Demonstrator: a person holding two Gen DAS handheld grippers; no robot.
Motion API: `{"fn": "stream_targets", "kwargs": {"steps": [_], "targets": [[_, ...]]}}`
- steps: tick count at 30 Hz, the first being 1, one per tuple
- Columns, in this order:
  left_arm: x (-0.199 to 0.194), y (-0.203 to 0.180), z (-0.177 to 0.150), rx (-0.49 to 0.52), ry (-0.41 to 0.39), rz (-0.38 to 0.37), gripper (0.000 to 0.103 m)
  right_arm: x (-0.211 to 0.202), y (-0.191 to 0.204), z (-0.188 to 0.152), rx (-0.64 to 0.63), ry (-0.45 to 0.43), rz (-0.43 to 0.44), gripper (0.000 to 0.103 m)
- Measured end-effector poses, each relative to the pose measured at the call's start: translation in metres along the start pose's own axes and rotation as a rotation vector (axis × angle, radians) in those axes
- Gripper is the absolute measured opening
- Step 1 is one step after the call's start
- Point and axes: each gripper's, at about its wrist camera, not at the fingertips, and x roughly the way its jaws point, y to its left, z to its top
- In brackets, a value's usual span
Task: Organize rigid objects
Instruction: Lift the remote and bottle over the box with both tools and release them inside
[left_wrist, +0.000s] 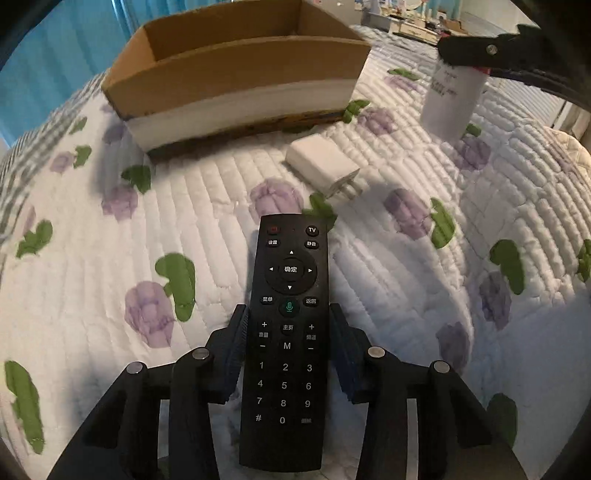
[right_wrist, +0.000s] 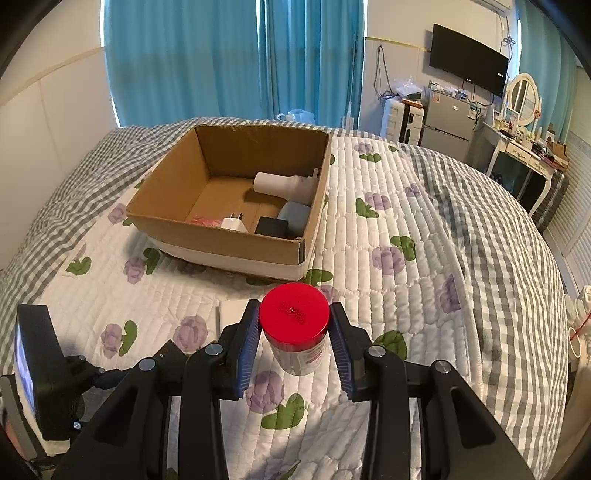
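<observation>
Quilted bedding lies under us. Our left hand-held gripper (left_wrist: 288, 354) straddles the black remote control (left_wrist: 286, 332), long axis pointing ahead, pads close but contact unclear. Our right hand-held gripper (right_wrist: 293, 332) brackets the red-lidded jar (right_wrist: 294, 326), slightly open. Beyond, the cardboard box (right_wrist: 229, 236) waits.
</observation>
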Motion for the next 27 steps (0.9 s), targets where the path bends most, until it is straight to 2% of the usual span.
{"fn": "stream_targets", "kwargs": {"steps": [5, 8, 13, 15, 18, 21, 27], "targets": [[-0.030, 0.004, 0.018, -0.009, -0.095, 0.008, 0.042, -0.007, 0.001, 0.006, 0.000, -0.018, 0.011, 0.036], [-0.055, 0.012, 0.040, -0.022, -0.160, 0.004, 0.041, -0.017, 0.002, 0.020, 0.000, -0.046, 0.034, 0.036], [-0.102, 0.030, 0.107, -0.023, -0.295, 0.018, 0.041, -0.037, 0.002, 0.063, -0.014, -0.123, 0.065, 0.036], [-0.110, 0.042, 0.137, -0.034, -0.316, 0.011, 0.041, -0.042, 0.001, 0.085, -0.020, -0.157, 0.076, 0.036], [-0.108, 0.054, 0.175, -0.041, -0.317, 0.027, 0.041, -0.044, 0.003, 0.117, -0.036, -0.198, 0.088, 0.036], [-0.080, 0.067, 0.208, -0.061, -0.274, 0.052, 0.041, -0.030, 0.004, 0.141, -0.046, -0.205, 0.097, 0.036], [-0.018, 0.082, 0.221, -0.074, -0.185, 0.075, 0.042, 0.027, 0.008, 0.154, -0.068, -0.147, 0.115, 0.036]]}}
